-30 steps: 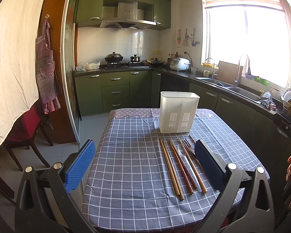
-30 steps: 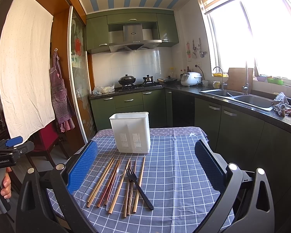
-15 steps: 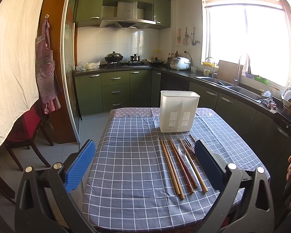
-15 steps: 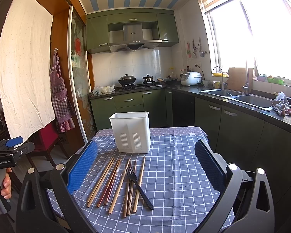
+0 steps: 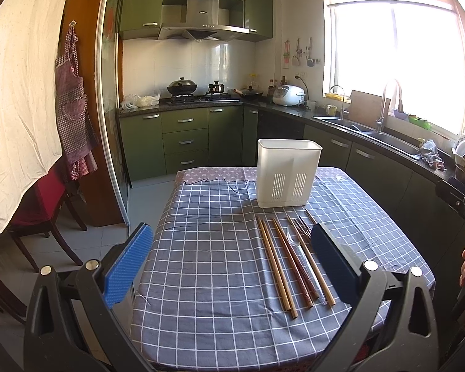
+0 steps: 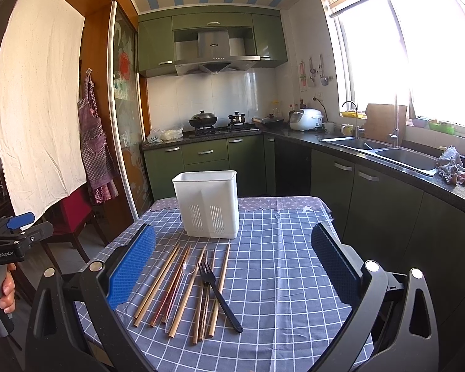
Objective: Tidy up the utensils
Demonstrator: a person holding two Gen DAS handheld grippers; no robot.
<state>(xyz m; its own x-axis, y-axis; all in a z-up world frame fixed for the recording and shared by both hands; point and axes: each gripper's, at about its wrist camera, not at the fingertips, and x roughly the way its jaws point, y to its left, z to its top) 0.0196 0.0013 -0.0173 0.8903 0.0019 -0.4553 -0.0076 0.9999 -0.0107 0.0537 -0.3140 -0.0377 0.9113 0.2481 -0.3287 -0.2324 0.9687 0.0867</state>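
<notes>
We hold both grippers above the near edge of a table covered in a blue-grey checked tablecloth; the left gripper has its blue-padded jaws spread wide with nothing between them, and the right gripper is spread just as wide and equally empty. On the cloth stands a white plastic utensil holder, upright near the far end of the table, with two slotted vent panels on its front wall. In front of it, well apart from its base, lie the utensils in a loose row running lengthwise toward us: several pairs of wooden chopsticks in light and dark tones, a clear plastic spoon among them, and a black plastic fork lying across the chopsticks on the right of the row, tines toward the holder. At the left edge of the right wrist view we see a hand gripping the handle of the other gripper
</notes>
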